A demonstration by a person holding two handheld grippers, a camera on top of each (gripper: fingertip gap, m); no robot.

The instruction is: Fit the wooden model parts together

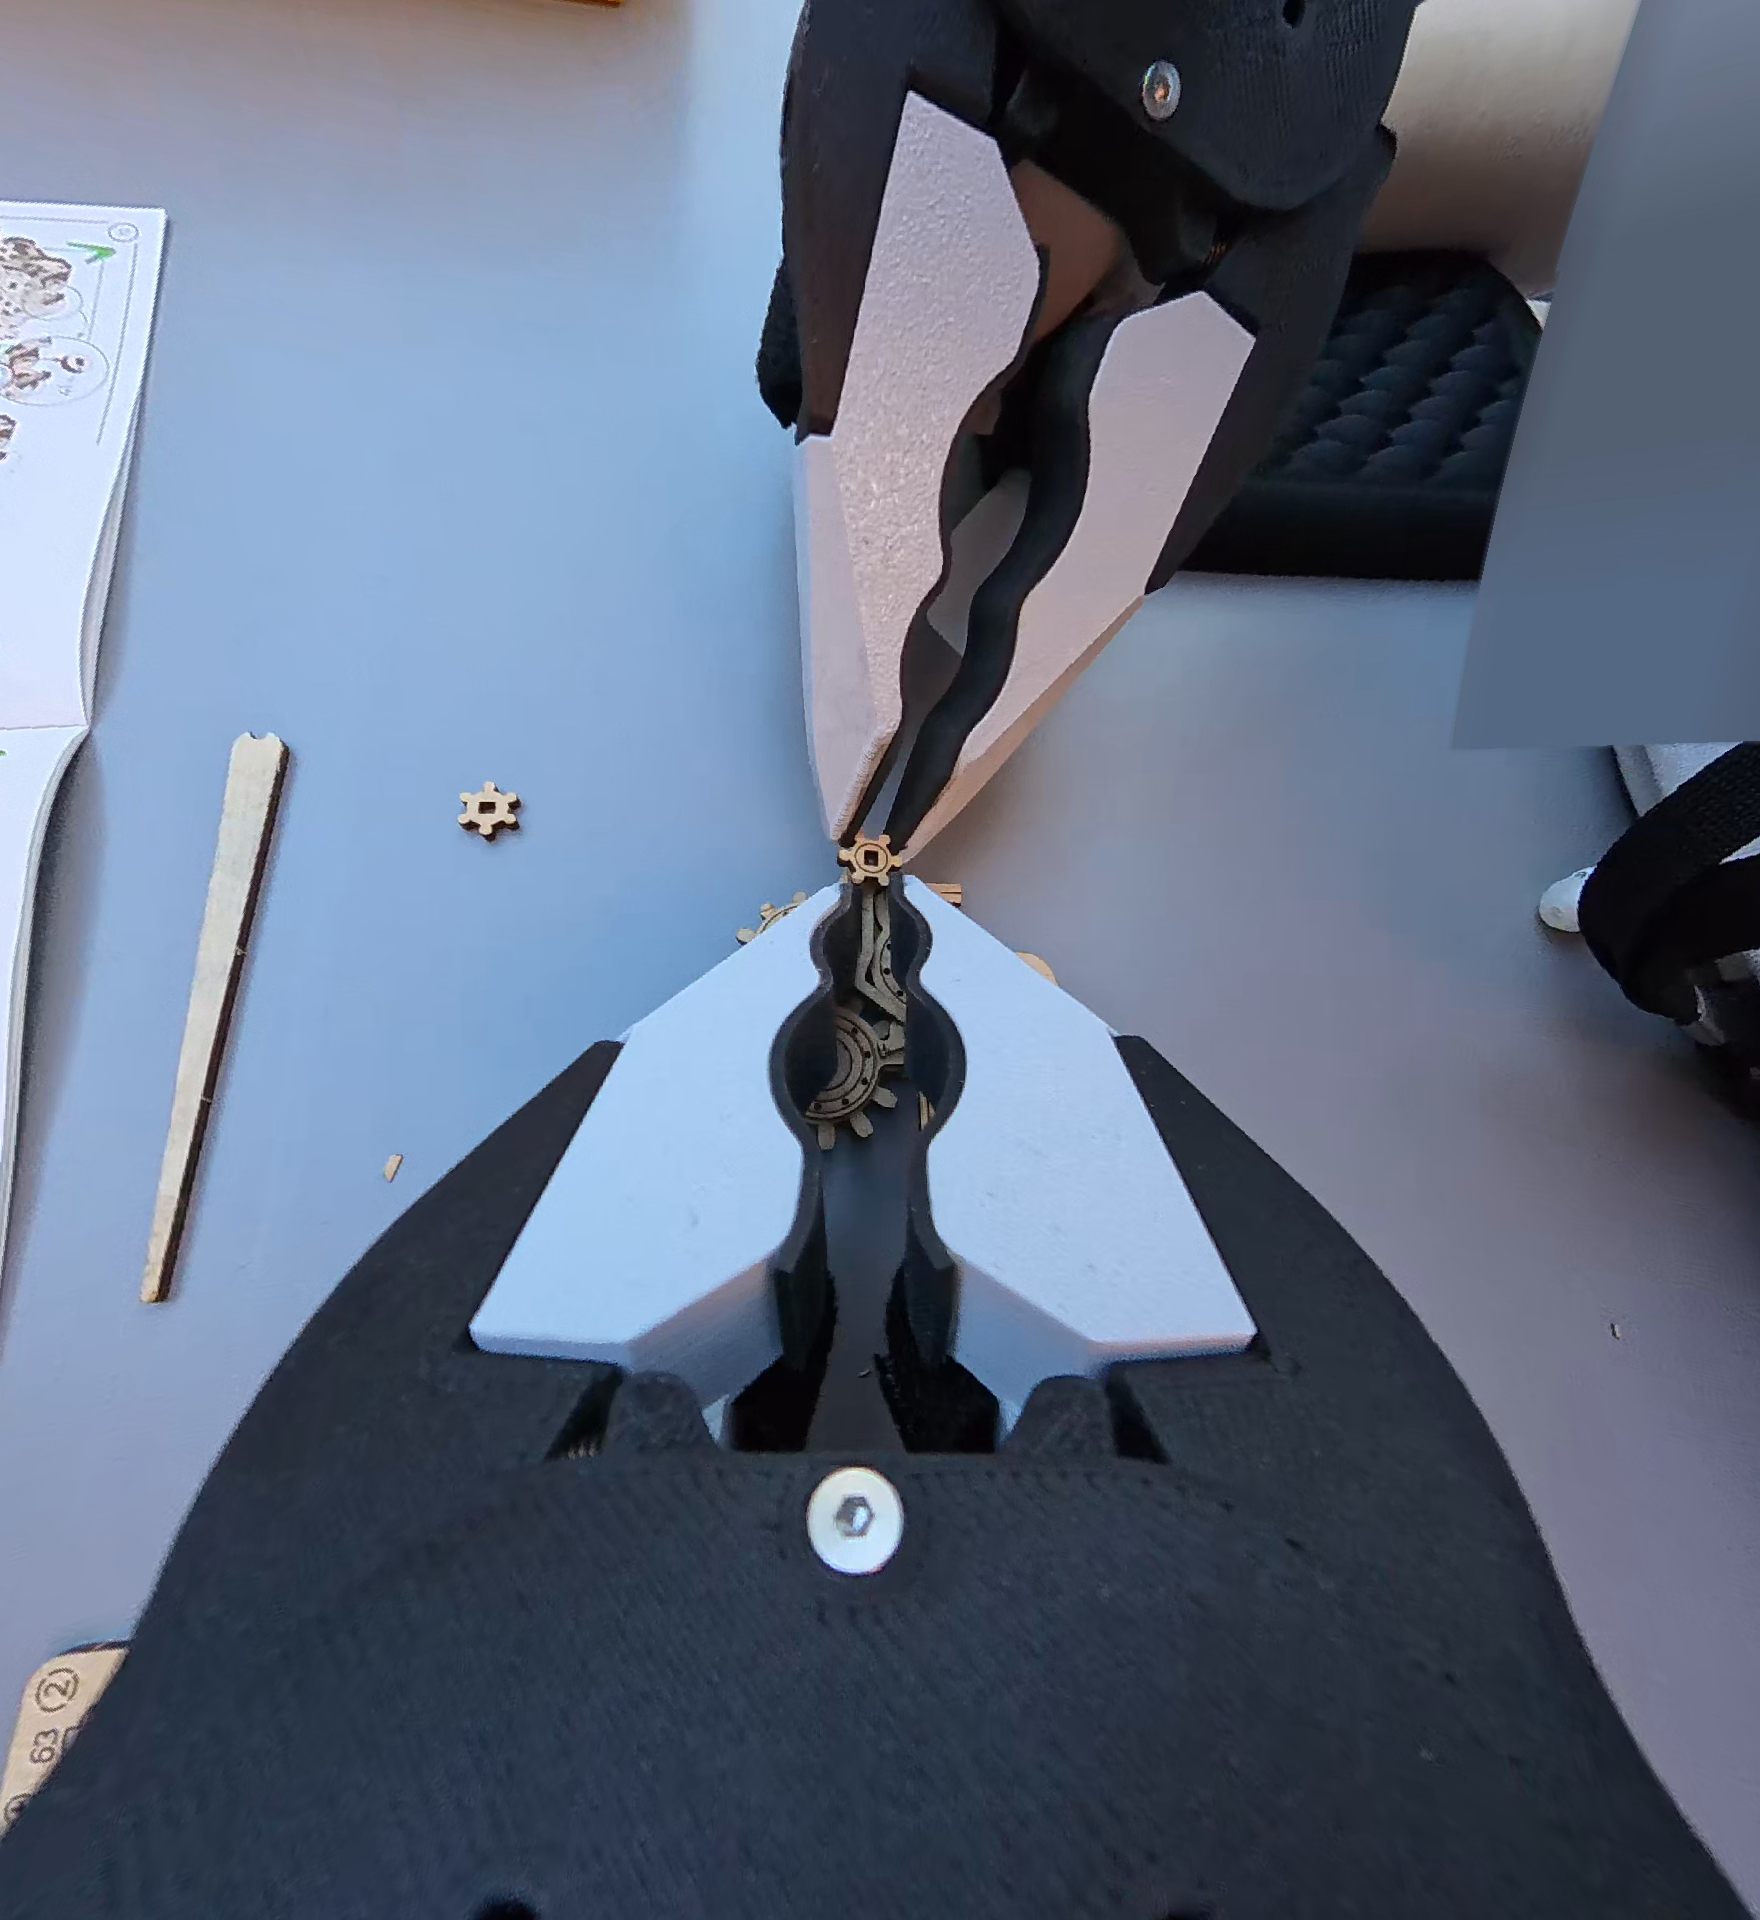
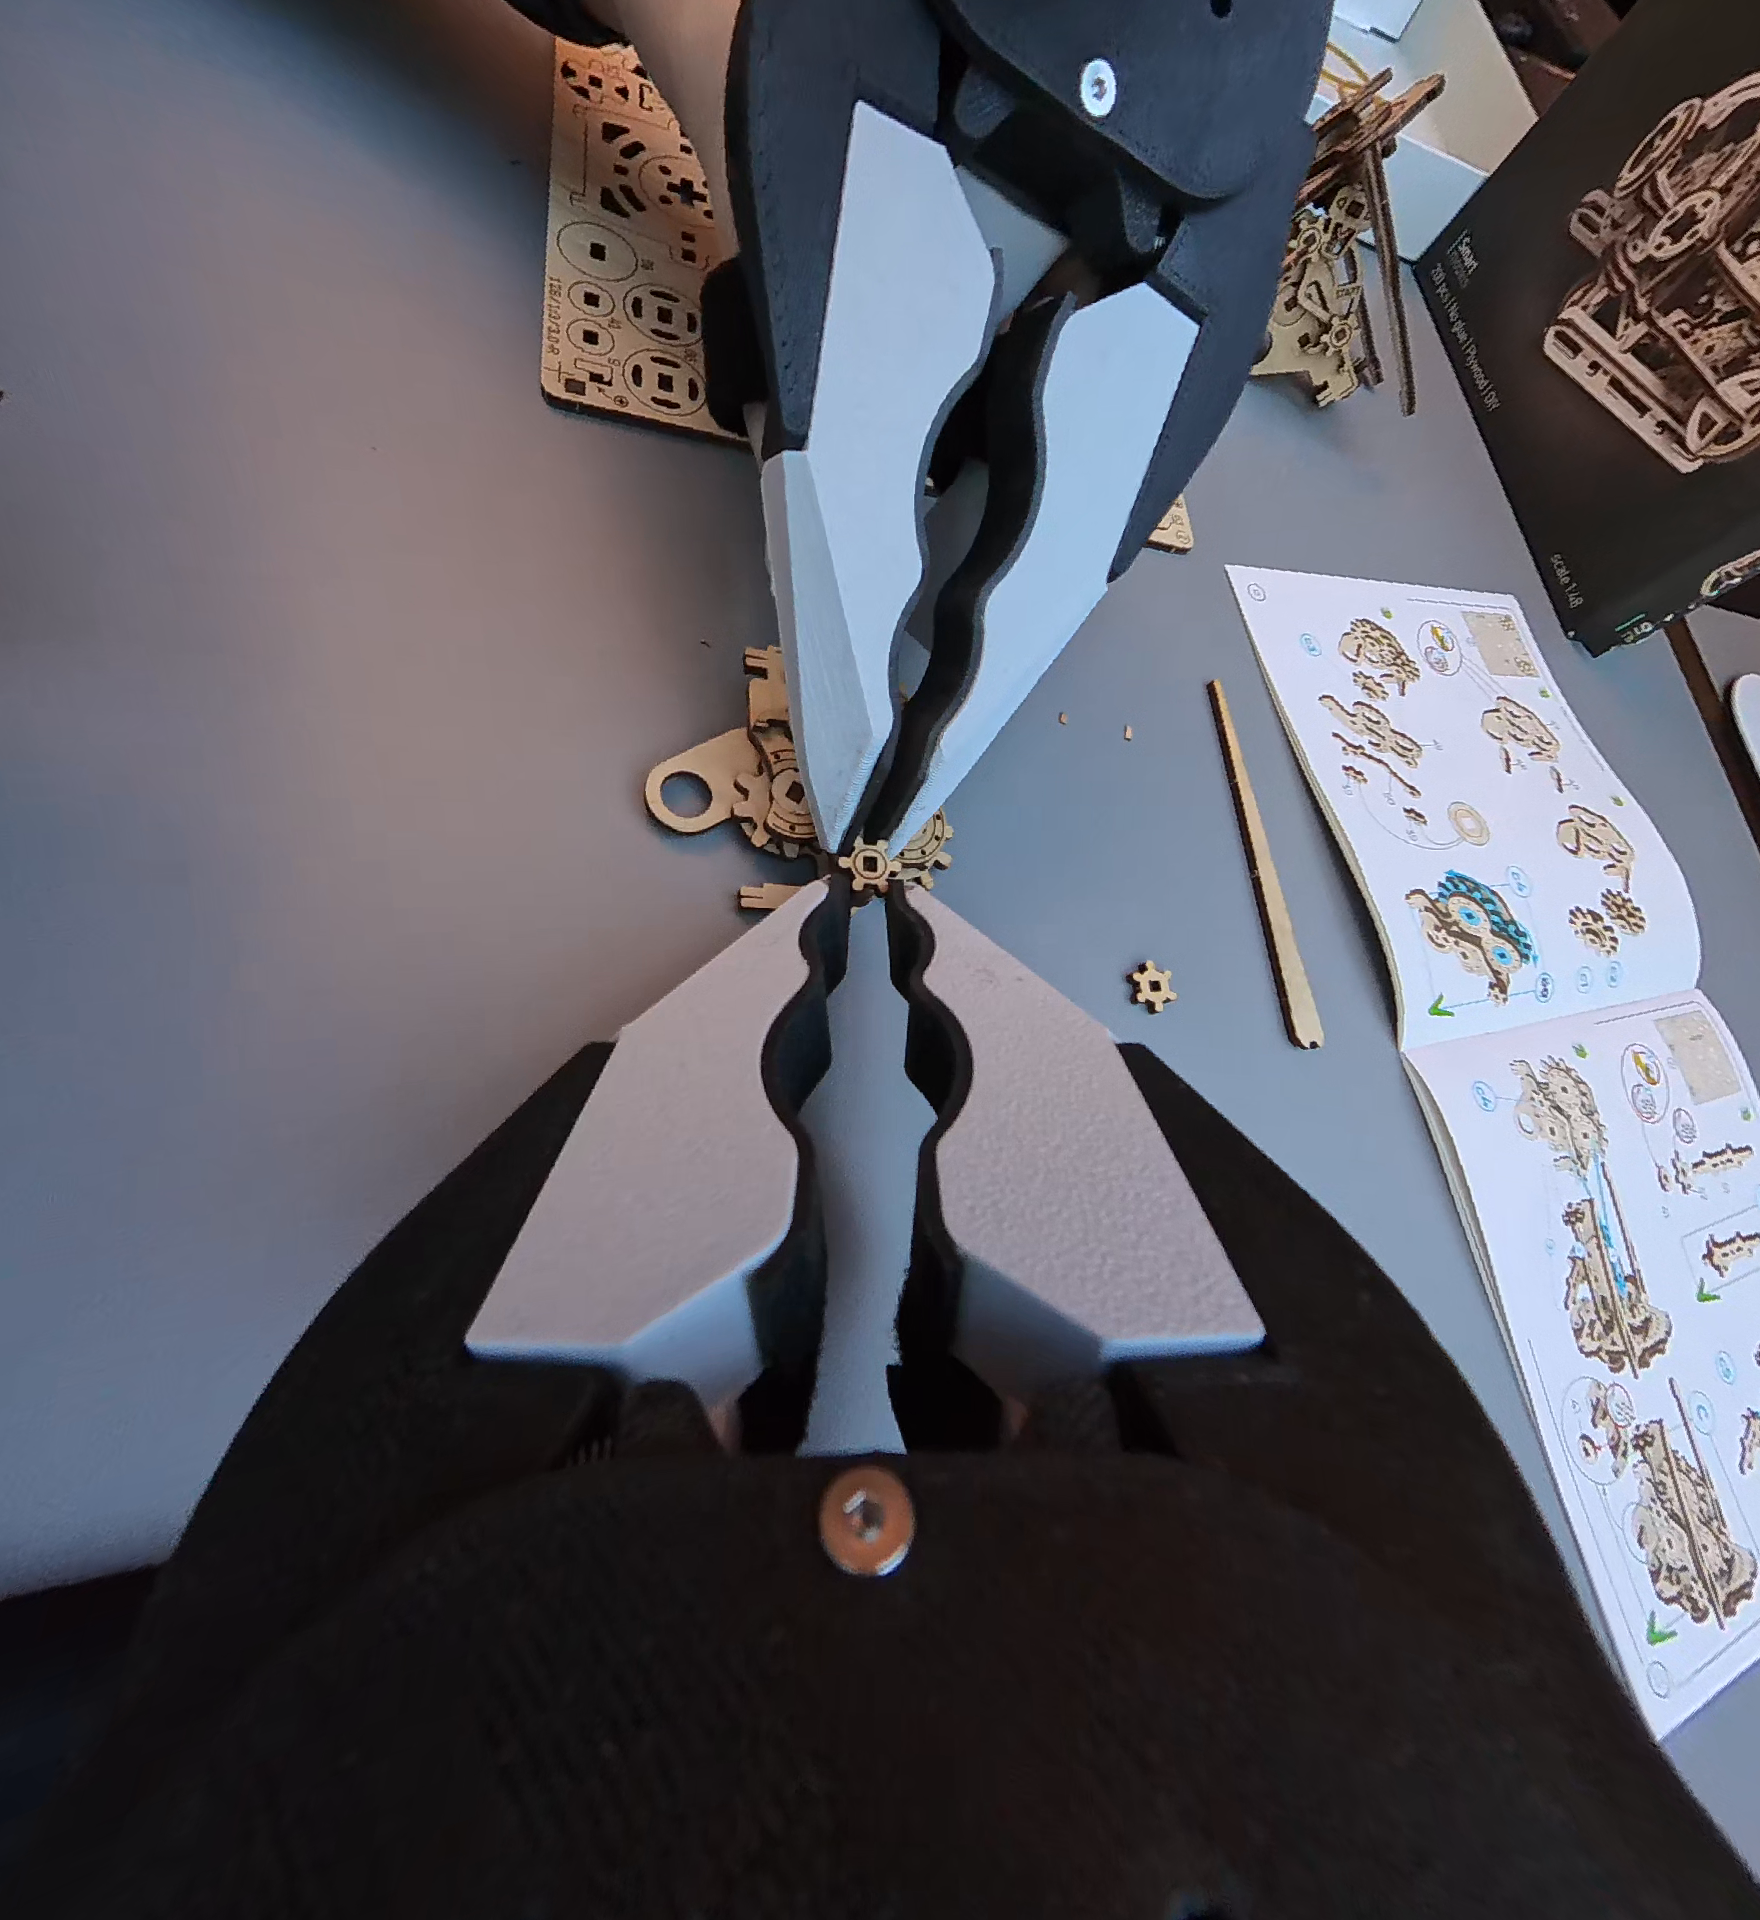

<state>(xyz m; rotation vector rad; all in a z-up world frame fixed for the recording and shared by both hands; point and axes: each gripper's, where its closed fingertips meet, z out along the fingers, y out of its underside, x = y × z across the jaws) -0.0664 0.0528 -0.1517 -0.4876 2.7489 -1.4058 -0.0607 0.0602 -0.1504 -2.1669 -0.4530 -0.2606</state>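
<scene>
Grey tabletop fills both views, with its widest open stretch at the far left of the right wrist view. In the left wrist view, from the left, lie an open white instruction booklet, a tapered flat wooden stick just beside it, and a loose small wooden cog lying apart on bare surface.

At centre the two grippers meet tip to tip. The left gripper is closed to a narrow slit on a pale wooden geared assembly, whose cogs show through the wavy gap between its black-lined fingers. The right gripper comes in from above, its tips pinched on a tiny wooden cog with a square hole, which sits right at the assembly's top edge; whether it is seated cannot be told.

To the right lie a black ridged foam pad at the tabletop's far edge and a black webbing strap.

In the right wrist view, a laser-cut wooden parts sheet lies behind the left gripper, and a dark model box crowds the right side.
</scene>
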